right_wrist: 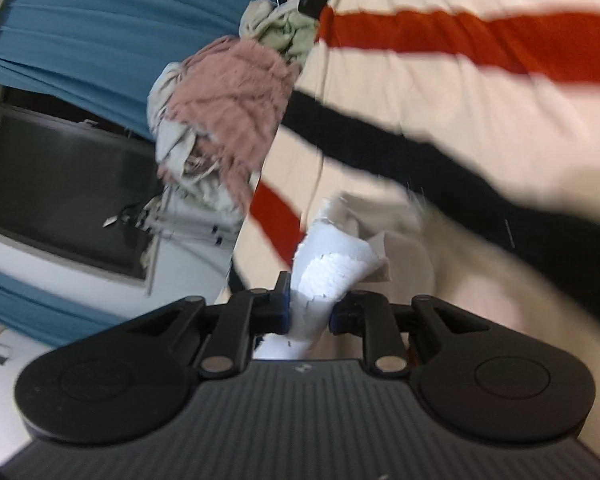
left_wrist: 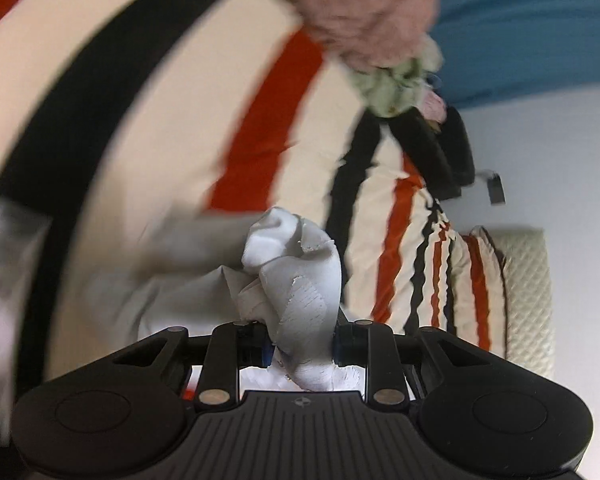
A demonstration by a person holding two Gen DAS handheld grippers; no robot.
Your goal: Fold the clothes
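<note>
Below, striped bedspread (left_wrist: 140, 120) with heaped clothes (right_wrist: 236, 96), blue curtain (right_wrist: 100, 12) behind, both grippers' fingers (left_wrist: 260, 350) pinched on white cloth (left_wrist: 300, 288)

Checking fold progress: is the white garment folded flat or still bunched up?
Bunched, not folded: the white garment is crumpled between the left gripper and, in the other view, the right gripper.

Motion-blurred across both views: striped bedcover (left_wrist: 148, 92), its stripe edges smeared. White garment (left_wrist: 300, 280) bunched between left tool (left_wrist: 302, 344) fingers, kind of garment not tellable; far end lost in blur at left. Same cloth pinched in right tool (right_wrist: 310, 310), lower part hidden behind tool body. Pink fuzzy cloth (left_wrist: 372, 12) cut by top edge.
</note>
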